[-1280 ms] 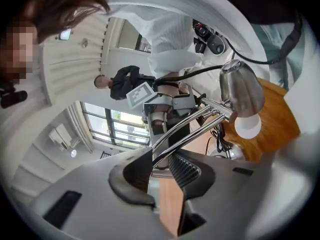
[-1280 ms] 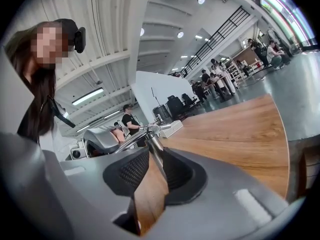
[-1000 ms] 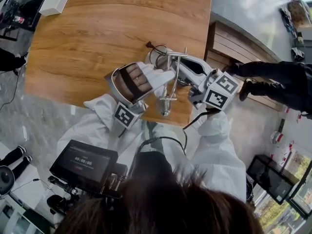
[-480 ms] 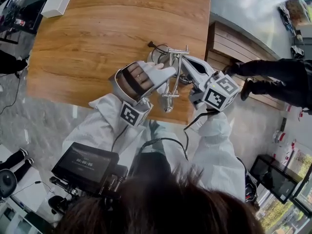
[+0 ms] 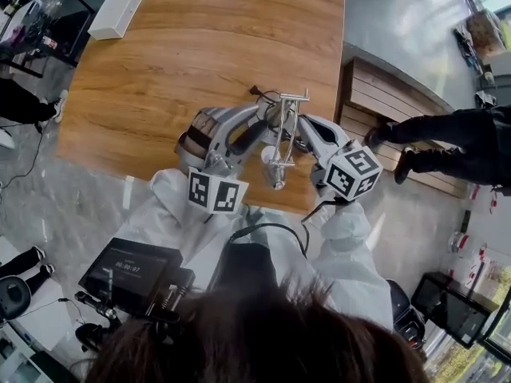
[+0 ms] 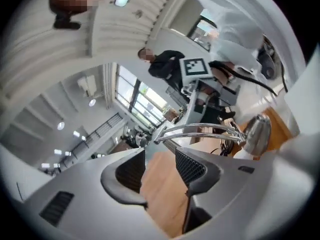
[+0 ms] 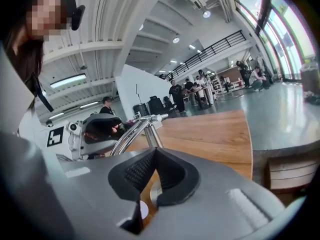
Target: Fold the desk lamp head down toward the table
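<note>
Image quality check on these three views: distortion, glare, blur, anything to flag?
Head view: sharp and evenly lit; the table edges bow slightly, and there are bright highlights on the chrome lamp. Left gripper view: heavy fisheye, dark corners, windows blown out, slightly soft overall. Right gripper view: same fisheye, ceiling lights flare, lamp arm a little soft.

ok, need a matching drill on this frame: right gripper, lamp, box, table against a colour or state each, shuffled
1. right gripper
2. lamp
3. box
4. table

a. white
b. brown wood
c. shut
d. chrome

Pairs: 1-c, 2-d, 3-a, 4-b
</note>
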`<state>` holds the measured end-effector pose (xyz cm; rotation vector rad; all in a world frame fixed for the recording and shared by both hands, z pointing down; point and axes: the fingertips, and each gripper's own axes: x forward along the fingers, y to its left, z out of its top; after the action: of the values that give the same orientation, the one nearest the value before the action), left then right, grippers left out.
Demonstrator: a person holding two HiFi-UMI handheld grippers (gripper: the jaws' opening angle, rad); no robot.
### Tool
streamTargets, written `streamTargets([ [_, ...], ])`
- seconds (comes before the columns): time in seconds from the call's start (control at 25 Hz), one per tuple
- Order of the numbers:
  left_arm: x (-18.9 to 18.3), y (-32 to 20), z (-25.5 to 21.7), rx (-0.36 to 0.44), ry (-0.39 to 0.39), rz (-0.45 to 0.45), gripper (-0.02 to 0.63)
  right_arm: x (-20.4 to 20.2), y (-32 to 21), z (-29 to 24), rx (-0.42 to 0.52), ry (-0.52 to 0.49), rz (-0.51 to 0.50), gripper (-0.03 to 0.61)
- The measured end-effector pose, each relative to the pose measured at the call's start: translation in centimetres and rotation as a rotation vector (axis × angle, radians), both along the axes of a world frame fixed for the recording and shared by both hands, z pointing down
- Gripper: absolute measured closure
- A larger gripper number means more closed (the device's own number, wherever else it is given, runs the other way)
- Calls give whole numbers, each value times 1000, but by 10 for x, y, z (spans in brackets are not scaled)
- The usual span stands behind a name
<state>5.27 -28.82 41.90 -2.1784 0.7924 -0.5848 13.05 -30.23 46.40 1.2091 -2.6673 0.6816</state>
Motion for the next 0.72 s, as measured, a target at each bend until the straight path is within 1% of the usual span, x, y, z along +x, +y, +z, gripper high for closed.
streamTargets([
  [0.04,-8,-5,-5,-83,67,-41,423,3,3,-4,9,26,22,577],
  [0.12,-20,-15,-20,-242,225,-114,425,7,7,-17,39,59,55,577],
  [0.16,-23,-17,-29,-316,303,-140,432,6,9,-26,57,66,67,577],
  [0.2,-24,-18,-39,-383,373,-159,455,3,11,-36,77,70,78,577],
  [0.24,-24,-19,-48,-439,434,-169,468,1,12,-47,97,75,90,577],
  [0.28,-22,-19,-58,-483,488,-174,501,-2,11,-57,118,81,104,577],
  [0.36,-15,-20,-77,-538,571,-185,568,-6,8,-76,159,96,137,577],
  [0.44,-9,-19,-89,-579,623,-207,612,-8,8,-92,192,108,169,577],
  [0.52,-4,-19,-93,-614,647,-232,612,-11,9,-105,222,114,192,577],
  [0.6,-1,-19,-94,-627,654,-248,612,-14,8,-114,247,111,209,577],
  [0.72,3,-20,-93,-632,642,-251,612,-17,7,-123,268,100,225,578],
])
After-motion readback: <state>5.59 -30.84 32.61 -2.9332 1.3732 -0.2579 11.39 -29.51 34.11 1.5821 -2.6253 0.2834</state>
